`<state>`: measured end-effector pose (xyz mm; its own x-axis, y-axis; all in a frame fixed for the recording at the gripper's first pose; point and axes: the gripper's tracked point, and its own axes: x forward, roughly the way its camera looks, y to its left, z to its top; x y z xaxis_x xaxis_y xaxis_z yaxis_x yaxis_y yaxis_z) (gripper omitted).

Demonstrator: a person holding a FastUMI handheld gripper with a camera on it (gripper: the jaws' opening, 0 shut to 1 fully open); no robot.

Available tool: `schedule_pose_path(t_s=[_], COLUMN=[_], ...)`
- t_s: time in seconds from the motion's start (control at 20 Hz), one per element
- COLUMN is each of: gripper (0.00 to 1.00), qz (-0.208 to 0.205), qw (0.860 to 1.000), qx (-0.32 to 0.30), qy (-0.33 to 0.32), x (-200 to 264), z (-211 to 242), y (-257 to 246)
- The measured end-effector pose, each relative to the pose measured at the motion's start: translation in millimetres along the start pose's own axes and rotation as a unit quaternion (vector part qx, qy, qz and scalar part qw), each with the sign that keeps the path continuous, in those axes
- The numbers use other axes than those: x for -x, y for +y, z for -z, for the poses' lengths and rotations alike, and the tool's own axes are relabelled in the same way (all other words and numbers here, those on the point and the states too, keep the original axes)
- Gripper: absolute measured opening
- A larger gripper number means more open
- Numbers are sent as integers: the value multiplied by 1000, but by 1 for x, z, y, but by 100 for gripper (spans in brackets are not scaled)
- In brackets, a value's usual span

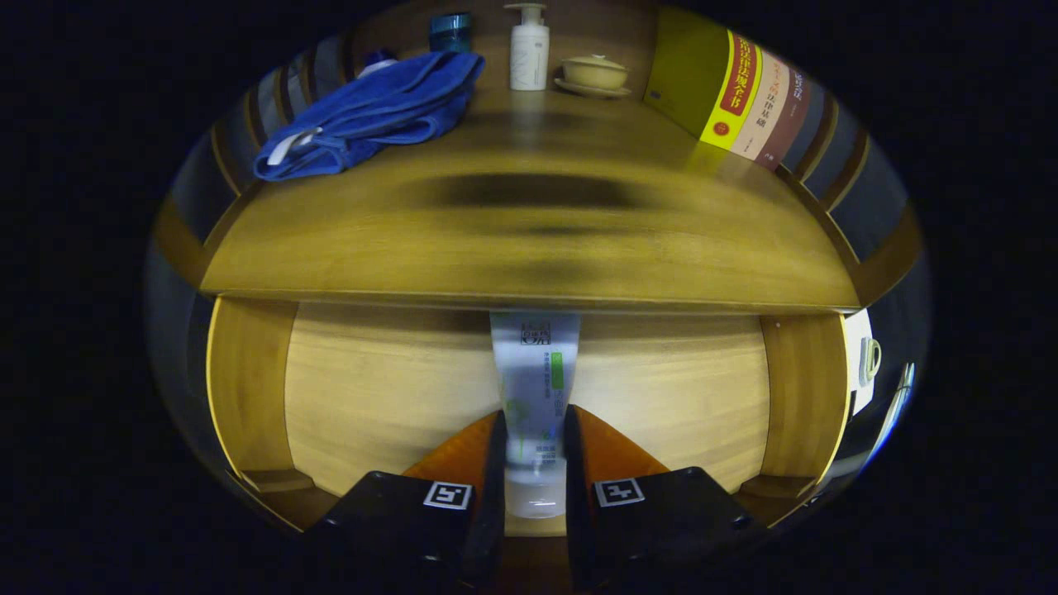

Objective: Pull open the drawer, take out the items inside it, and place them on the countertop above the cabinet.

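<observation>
The wooden cabinet's bench (529, 240) spreads wide beyond the gripper, and below its near edge the drawer (372, 388) stands pulled open, its pale floor bare apart from one item, so the opening step looks done. On the bench a blue towel (372, 111) lies crumpled at the far left, a row of books (744, 95) leans at the far right, and between them at the back stand a white pump bottle (529, 54), a lidded ceramic bowl on a saucer (593, 74) and a small teal jar (450, 31). The task's thing, a translucent cosmetic tube (536, 388), lies in the middle of the drawer, cap end nearest. The gripper (535, 463) has its jaws clenched on the tube's cap end, one finger pressing each side. Judging from this, lifting it out and setting it on the bench is what remains; whether more items hide under the bench edge I cannot tell.
</observation>
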<state>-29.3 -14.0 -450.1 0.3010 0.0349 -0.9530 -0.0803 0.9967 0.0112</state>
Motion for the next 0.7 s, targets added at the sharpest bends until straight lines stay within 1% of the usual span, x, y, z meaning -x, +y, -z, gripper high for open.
schedule_pose_path(t_s=[0.3, 0.5, 0.7], gripper=[40, 40, 40], qz=[-12, -10, -15], qw=[999, 999, 997], qx=[-20, -20, -29], qy=[-23, -49, -68], x=[54, 91, 111], z=[12, -4, -33], y=[-10, -19, -18])
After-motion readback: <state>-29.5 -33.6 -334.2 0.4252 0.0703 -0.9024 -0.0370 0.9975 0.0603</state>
